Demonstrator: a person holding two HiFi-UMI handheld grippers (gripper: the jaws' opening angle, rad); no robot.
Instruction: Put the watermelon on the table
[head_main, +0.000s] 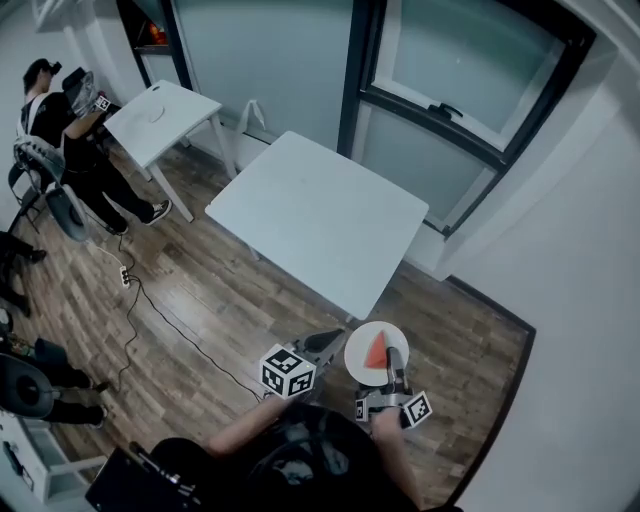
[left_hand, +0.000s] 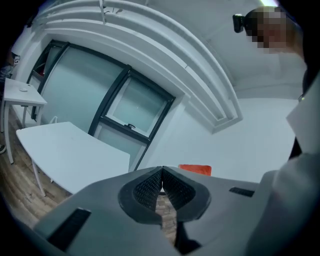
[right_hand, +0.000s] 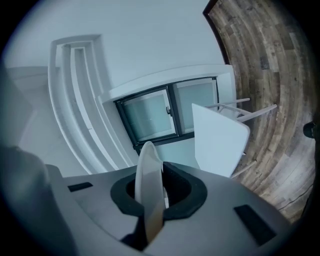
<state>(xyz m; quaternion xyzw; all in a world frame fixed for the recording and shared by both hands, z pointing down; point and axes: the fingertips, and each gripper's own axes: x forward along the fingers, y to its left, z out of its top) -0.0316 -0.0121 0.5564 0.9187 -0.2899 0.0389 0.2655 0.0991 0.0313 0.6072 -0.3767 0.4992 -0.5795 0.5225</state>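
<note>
A red watermelon slice (head_main: 377, 352) lies on a small white plate (head_main: 356, 362) that hangs over the wood floor, just short of the white table's (head_main: 320, 220) near corner. My right gripper (head_main: 397, 358) is shut on the plate's right rim. In the right gripper view the plate (right_hand: 148, 180) shows edge-on between the pads of the right gripper (right_hand: 154, 196). My left gripper (head_main: 335, 339) sits just left of the plate, shut with nothing in it. In the left gripper view the left gripper (left_hand: 161, 183) has its pads meeting, with the watermelon slice (left_hand: 195, 170) just past them and the table (left_hand: 65, 150) at the left.
A second white table (head_main: 160, 115) stands at the far left with a person (head_main: 70, 140) beside it. A black cable (head_main: 150, 310) runs across the floor left of me. Windows and a wall lie behind the near table, and a white wall (head_main: 590, 300) closes the right side.
</note>
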